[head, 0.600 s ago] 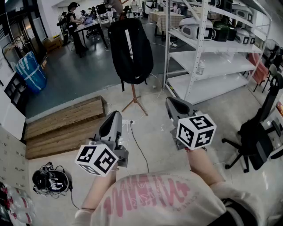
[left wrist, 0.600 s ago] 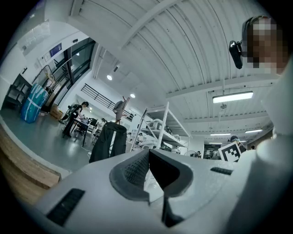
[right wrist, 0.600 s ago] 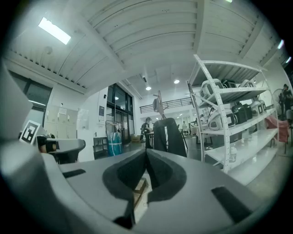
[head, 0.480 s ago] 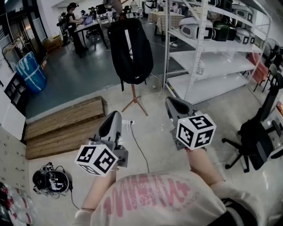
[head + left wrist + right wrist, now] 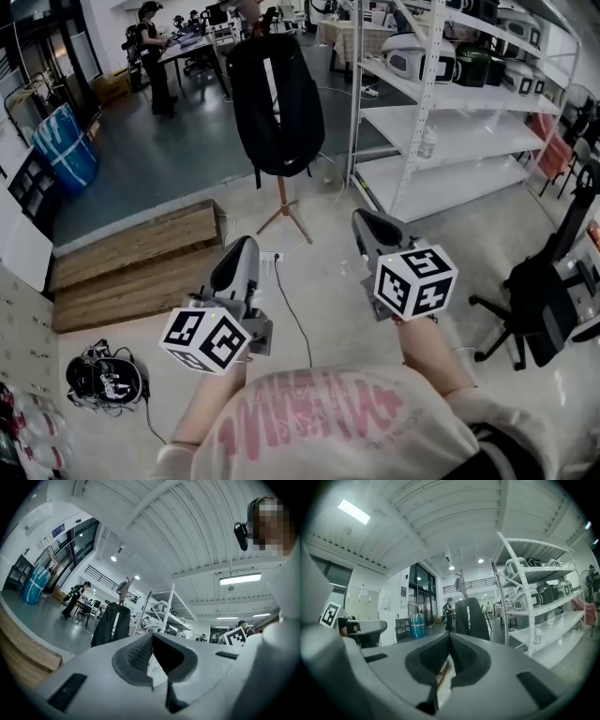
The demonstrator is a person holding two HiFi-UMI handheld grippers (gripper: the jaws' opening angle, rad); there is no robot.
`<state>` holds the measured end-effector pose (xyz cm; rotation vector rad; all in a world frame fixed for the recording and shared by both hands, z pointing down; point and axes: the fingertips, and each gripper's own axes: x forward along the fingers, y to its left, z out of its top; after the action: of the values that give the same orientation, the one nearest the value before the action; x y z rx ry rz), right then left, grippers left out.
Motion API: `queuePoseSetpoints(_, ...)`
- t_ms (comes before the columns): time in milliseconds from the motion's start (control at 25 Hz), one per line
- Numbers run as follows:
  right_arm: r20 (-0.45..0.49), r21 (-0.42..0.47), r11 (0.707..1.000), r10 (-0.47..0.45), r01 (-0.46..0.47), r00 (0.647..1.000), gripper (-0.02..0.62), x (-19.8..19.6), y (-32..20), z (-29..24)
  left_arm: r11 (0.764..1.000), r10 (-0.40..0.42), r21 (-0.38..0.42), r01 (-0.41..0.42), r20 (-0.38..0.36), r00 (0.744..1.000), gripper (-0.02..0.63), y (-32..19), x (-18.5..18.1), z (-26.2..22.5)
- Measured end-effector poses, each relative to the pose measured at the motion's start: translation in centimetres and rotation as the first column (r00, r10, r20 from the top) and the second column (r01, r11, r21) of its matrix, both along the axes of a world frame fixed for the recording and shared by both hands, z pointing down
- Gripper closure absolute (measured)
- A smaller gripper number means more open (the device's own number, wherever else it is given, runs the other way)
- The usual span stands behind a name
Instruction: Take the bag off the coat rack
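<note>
Grey floor (image 5: 169, 159), white shelving (image 5: 441, 122), wooden platform (image 5: 131, 267), office chair (image 5: 544, 291)

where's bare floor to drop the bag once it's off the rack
Bare floor between the shelf and the chair, and grey floor left of the bag, beyond the wooden step. Crowded: a cable runs by the rack legs; gear heap at lower left.
</note>
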<state>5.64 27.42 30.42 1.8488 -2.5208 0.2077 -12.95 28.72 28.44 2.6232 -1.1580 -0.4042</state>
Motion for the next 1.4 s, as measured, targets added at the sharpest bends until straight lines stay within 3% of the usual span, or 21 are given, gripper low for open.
queuePoseSetpoints(280, 0.03, -0.009, 1.0, -0.016, 0.016, 0.999, 0.589, 2.9, -1.6, 0.9, 1.0, -0.022, -0.011, 0.022, -0.017, 1.0, 0.603, -1.4, 2.5, 1.0)
queuePoseSetpoints(600, -0.017, -0.068, 0.997, -0.035, 0.033, 0.999, 0.589, 6.5, -2.9, 4.1, 0.998, -0.017, -0.066, 0.014, -0.042, 0.999, 0.603, -1.9, 6.8, 4.3)
queuePoseSetpoints(1000, -0.013, -0.138, 0.985, -0.106, 0.104, 0.994, 0.589, 4.6, -6.9, 7.9, 0.992, -0.056, -0.114, 0.05, -0.051, 0.997, 0.601, -4.9, 5.8, 6.4)
queuePoseSetpoints(1400, -0.039, -0.161, 0.983, -0.09, 0.082, 0.995, 0.589, 3.4, -15.5, 9.2, 0.992, -0.003, -0.124, -0.008, -0.085, 0.996, 0.603, -15.3, 5.5, 7.0)
